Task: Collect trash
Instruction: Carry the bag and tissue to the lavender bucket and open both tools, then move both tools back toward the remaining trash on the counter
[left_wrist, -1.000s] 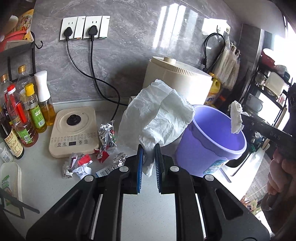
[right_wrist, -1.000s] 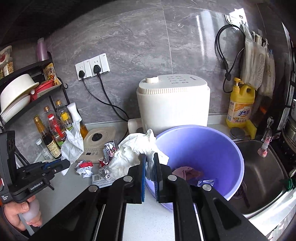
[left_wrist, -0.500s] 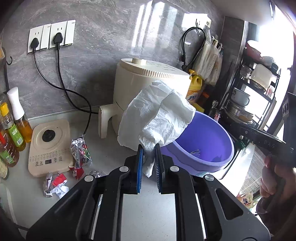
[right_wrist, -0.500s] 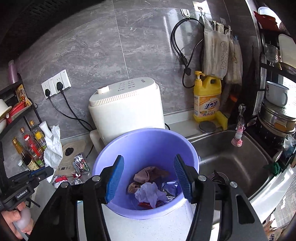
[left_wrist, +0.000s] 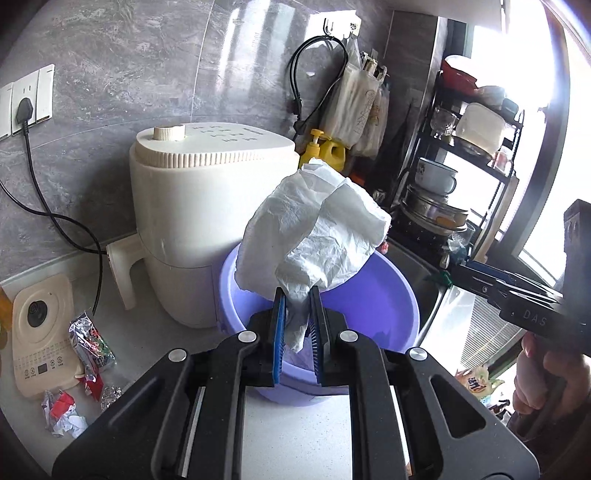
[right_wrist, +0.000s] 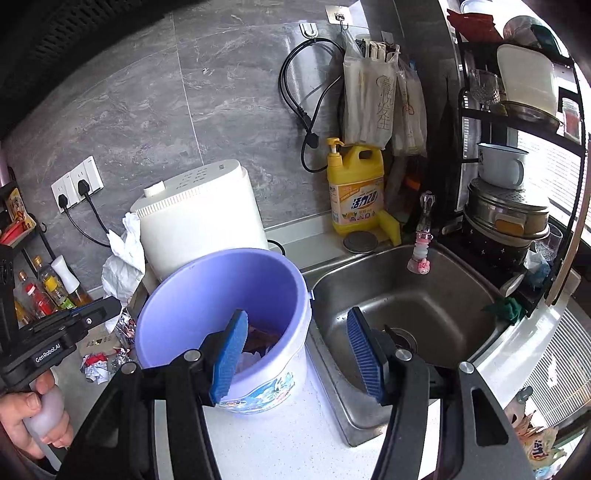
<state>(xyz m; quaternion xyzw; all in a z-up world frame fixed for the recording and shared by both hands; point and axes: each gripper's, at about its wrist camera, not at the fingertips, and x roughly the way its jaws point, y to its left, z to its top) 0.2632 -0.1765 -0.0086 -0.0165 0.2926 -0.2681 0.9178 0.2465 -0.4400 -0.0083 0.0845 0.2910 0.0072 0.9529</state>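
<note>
The left gripper (left_wrist: 296, 325) pinches the lower tail of one crumpled white paper sheet (left_wrist: 314, 236), which stands up over the near rim of the single purple bucket (right_wrist: 221, 291) — held above it, not yet dropped. The right gripper (right_wrist: 293, 356) hovers with jaws parted and nothing between them, over the bucket's right edge and the steel sink (right_wrist: 406, 306). Progress looks partial: the bucket already holds some scraps, a brownish piece and a pale wad, though its floor is mostly hidden. Left to collect on the counter at far left — a foil snack wrapper (left_wrist: 90, 341), a small foil ball (left_wrist: 110, 392) and a red-and-white crumpled wrapper (left_wrist: 62, 410), so about three pieces, well apart from the bucket. Other counts: one cream appliance (left_wrist: 207, 221) behind the bucket, one yellow detergent bottle (right_wrist: 356, 188) by the wall.
</note>
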